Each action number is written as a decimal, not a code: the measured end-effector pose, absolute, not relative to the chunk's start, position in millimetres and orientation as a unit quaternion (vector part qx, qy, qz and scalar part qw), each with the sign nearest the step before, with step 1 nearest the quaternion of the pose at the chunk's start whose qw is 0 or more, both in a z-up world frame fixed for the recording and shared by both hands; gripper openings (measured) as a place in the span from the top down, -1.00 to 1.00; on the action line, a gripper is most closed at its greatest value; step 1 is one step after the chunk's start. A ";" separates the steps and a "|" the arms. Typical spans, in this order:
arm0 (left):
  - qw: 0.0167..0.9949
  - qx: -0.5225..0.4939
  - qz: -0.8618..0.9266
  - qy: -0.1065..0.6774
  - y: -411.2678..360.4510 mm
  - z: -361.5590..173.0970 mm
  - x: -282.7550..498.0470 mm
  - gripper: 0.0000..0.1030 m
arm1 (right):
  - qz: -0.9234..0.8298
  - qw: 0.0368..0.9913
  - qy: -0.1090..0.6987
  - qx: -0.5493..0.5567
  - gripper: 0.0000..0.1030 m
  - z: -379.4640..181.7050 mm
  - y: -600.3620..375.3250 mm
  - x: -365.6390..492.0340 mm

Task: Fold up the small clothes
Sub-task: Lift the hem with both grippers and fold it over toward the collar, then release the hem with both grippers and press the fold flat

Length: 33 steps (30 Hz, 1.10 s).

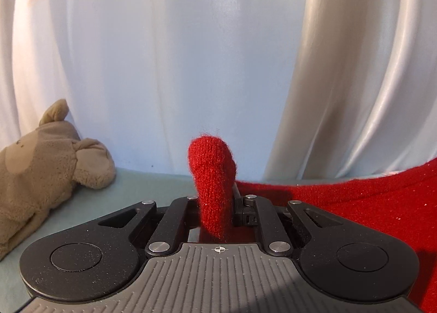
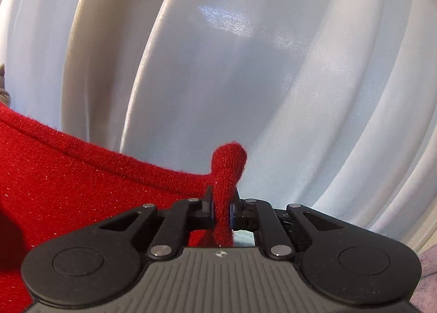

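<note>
A red knitted garment point(image 1: 355, 203) stretches between my two grippers, lifted off the surface. My left gripper point(image 1: 218, 203) is shut on one bunched corner of it; a red tuft sticks up past the fingers. The cloth spreads away to the right in the left wrist view. My right gripper point(image 2: 222, 209) is shut on another corner of the red garment point(image 2: 68, 176), with a tuft above the fingers, and the cloth spreads to the left. The fingertips are mostly hidden by the cloth.
A beige plush toy point(image 1: 41, 171) lies at the left on a pale blue-green surface point(image 1: 153, 187). A white pleated curtain point(image 1: 191, 67) hangs close behind, and also fills the right wrist view point(image 2: 273, 80). A greyish-pink cloth point(image 2: 426, 280) shows at the lower right.
</note>
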<state>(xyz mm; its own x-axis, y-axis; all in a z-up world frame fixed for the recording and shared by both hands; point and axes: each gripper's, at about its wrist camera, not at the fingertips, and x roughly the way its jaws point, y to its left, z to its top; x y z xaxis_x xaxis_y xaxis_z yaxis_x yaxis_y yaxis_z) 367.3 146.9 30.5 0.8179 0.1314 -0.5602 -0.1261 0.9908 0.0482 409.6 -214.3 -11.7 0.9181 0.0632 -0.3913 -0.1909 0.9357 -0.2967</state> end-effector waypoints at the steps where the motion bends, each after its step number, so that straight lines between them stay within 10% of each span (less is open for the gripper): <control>1: 0.950 0.012 0.077 0.301 144.1 20.5 372.6 0.76 | 0.061 0.963 0.192 -0.178 0.84 -17.1 -210.0 414.9; 10: 0.939 0.057 0.100 0.323 131.1 -32.6 385.1 0.69 | 0.028 0.941 0.260 -0.214 0.83 -71.8 -195.4 451.0; 14: 0.934 0.073 0.128 0.326 137.8 -44.6 389.1 0.25 | 0.030 0.931 0.278 -0.234 0.82 -81.5 -197.1 457.0; 19: 0.932 0.045 0.171 0.316 161.7 -11.7 360.3 0.03 | -0.039 0.937 0.273 -0.215 0.29 -73.0 -214.9 449.4; 25: 0.952 -0.056 0.130 0.270 166.8 24.8 256.5 -0.35 | -0.009 0.964 0.265 -0.021 -0.02 -32.2 -264.8 352.4; 33: 0.931 -0.130 0.091 0.328 136.3 -6.9 196.6 -0.31 | 0.027 0.920 0.354 0.167 -0.07 -75.1 -281.8 269.5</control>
